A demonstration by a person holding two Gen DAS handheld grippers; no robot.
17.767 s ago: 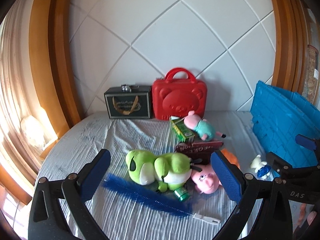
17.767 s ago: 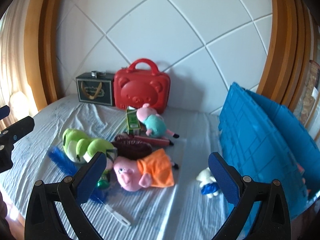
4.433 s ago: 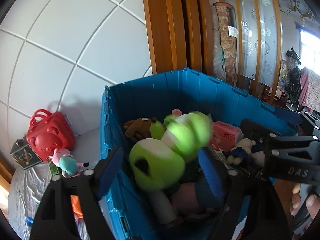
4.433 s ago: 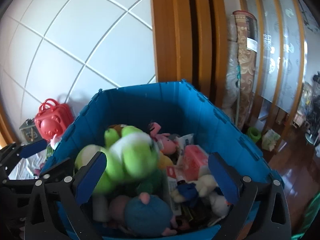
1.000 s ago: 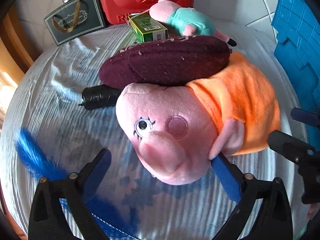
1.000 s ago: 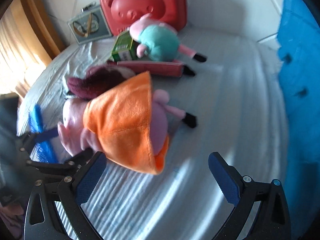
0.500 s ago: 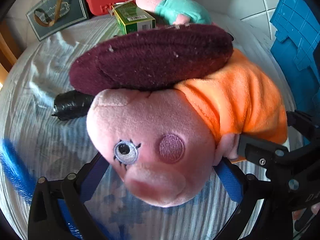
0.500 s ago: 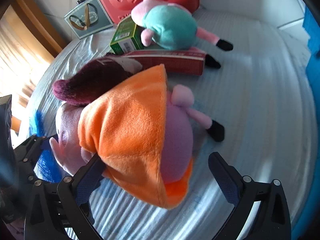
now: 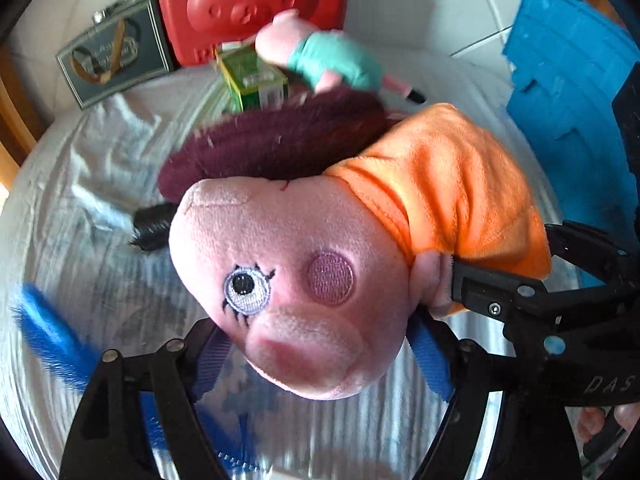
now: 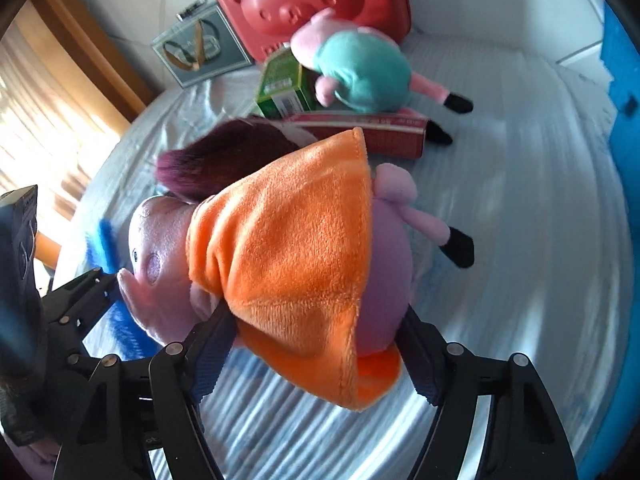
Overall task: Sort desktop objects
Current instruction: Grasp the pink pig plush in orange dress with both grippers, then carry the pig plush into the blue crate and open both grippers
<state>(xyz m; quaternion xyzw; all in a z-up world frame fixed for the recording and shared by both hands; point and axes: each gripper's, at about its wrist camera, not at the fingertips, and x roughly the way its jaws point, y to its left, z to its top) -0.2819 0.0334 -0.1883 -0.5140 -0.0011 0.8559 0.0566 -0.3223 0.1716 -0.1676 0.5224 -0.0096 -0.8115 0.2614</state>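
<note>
Left wrist view. The pink pig plush (image 9: 304,280) in the orange dress is recorded as the landmark, lying on the grey sheet (image 9: 80,184). The left gripper (image 9: 320,356) is closed in on its snout, blue pads pressed to both sides. The right gripper (image 9: 496,296) is seen at the plush's arm. Behind the plush: a maroon slipper (image 9: 272,140), a green box (image 9: 252,80), a teal-dressed pig plush (image 9: 328,56), a red bear case (image 9: 248,4). To its right: the blue bin (image 9: 568,80). To its left: a blue brush (image 9: 48,332).

Right wrist view. The right gripper (image 10: 316,344) is clamped across the plush's body under the orange dress (image 10: 288,248). A red carton (image 10: 376,128) lies behind it.

Risks. A slip of the rounded snout out of the left pads is judged possible on lifting, the stuffing being soft. The slipper resting against the head may be dragged along. Uneven pull between the two grips could twist the toy.

Change from half a second earlier. Both sets of fingers, then spread around the plush, are now closed on it.
</note>
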